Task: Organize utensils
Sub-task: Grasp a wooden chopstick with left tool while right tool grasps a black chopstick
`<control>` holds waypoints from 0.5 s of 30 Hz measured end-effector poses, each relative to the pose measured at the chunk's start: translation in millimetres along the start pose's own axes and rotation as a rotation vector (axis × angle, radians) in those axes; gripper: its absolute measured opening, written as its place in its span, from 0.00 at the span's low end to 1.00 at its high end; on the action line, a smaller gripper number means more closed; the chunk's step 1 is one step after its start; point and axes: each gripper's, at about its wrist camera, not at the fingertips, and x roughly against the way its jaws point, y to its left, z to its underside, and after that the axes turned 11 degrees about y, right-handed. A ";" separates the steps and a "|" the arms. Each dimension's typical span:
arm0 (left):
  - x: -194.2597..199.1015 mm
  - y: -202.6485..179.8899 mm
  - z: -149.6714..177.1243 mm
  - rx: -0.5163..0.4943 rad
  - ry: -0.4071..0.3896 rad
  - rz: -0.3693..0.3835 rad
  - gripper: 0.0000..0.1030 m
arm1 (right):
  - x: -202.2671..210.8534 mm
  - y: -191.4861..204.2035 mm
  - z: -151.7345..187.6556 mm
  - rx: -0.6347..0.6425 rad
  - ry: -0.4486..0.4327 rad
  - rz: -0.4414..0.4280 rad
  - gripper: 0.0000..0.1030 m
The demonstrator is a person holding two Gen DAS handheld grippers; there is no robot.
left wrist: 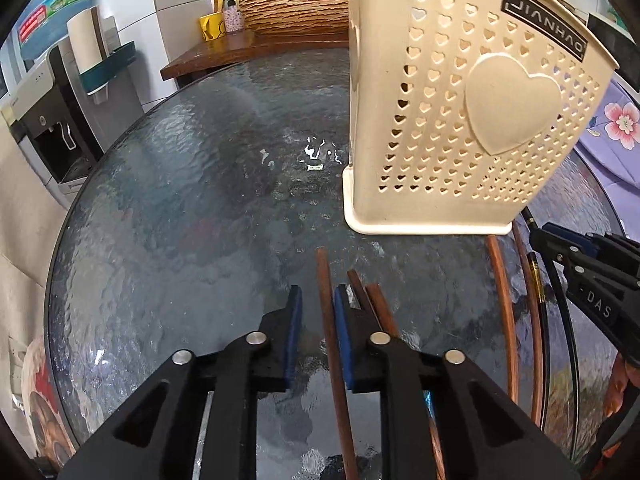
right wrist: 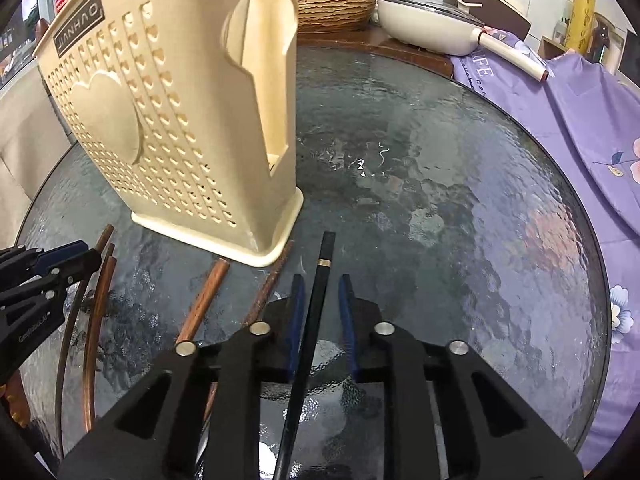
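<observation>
A cream plastic utensil holder [left wrist: 460, 120] with heart-shaped holes stands on the round glass table [left wrist: 180, 200]; it also shows in the right wrist view [right wrist: 168, 120]. Several brown wooden chopsticks lie in front of it. My left gripper [left wrist: 318, 300] is open, its jaws on either side of one brown chopstick [left wrist: 326, 304] lying on the glass. My right gripper [right wrist: 322, 286] is open around a black chopstick [right wrist: 316, 308] with a gold band. Other brown chopsticks [right wrist: 204, 300] lie to its left.
A wicker basket [left wrist: 296, 10] and yellow cup [left wrist: 210, 26] sit on a wooden counter behind the table. A white pan [right wrist: 432, 24] rests at the back right. A purple floral cloth [right wrist: 580, 128] lies along the table's right edge. A water dispenser [left wrist: 48, 120] stands at the left.
</observation>
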 end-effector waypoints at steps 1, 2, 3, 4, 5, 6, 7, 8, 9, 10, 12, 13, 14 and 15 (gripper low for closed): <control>-0.4 0.3 -0.9 0.001 -0.002 -0.004 0.12 | 0.4 0.6 2.0 -0.001 -0.002 -0.001 0.14; -0.9 0.7 -1.8 0.001 -0.005 -0.007 0.09 | 0.2 0.1 1.5 -0.001 -0.002 -0.001 0.12; -0.9 0.8 -1.5 0.001 -0.008 -0.009 0.08 | 1.3 2.1 4.0 -0.002 -0.002 -0.003 0.10; -1.0 1.4 -1.6 0.008 -0.011 -0.008 0.08 | 1.8 2.9 5.2 -0.005 -0.002 -0.005 0.10; -0.9 2.1 -1.1 0.014 -0.013 -0.004 0.08 | 1.6 2.1 4.5 -0.010 -0.004 -0.009 0.09; -1.1 3.0 -1.1 0.018 -0.014 -0.002 0.08 | 3.4 3.8 7.8 -0.011 -0.005 -0.011 0.09; -1.3 3.3 -0.9 0.023 -0.017 -0.002 0.07 | 3.6 3.3 7.8 -0.013 -0.007 -0.015 0.09; -1.4 3.6 -0.6 0.026 -0.019 -0.003 0.07 | 4.3 2.9 9.1 -0.014 -0.007 -0.019 0.08; -1.2 3.8 0.3 0.030 -0.020 -0.002 0.07 | 4.8 2.1 9.6 -0.018 -0.008 -0.026 0.08; -1.1 4.4 0.1 0.035 -0.020 0.010 0.06 | 5.7 0.7 10.2 -0.025 -0.010 -0.043 0.08; 0.2 4.9 2.1 0.042 -0.018 0.028 0.06 | 8.2 0.2 12.2 -0.030 -0.016 -0.051 0.08; 1.4 6.0 2.8 0.047 -0.020 0.033 0.06 | 10.1 1.0 14.1 -0.030 -0.020 -0.056 0.08; 2.9 6.2 3.1 0.051 -0.023 0.036 0.06 | 13.0 0.0 15.9 -0.032 -0.027 -0.067 0.08; 5.3 7.8 3.5 0.055 -0.029 0.041 0.06 | 16.9 -1.3 17.8 -0.037 -0.036 -0.080 0.08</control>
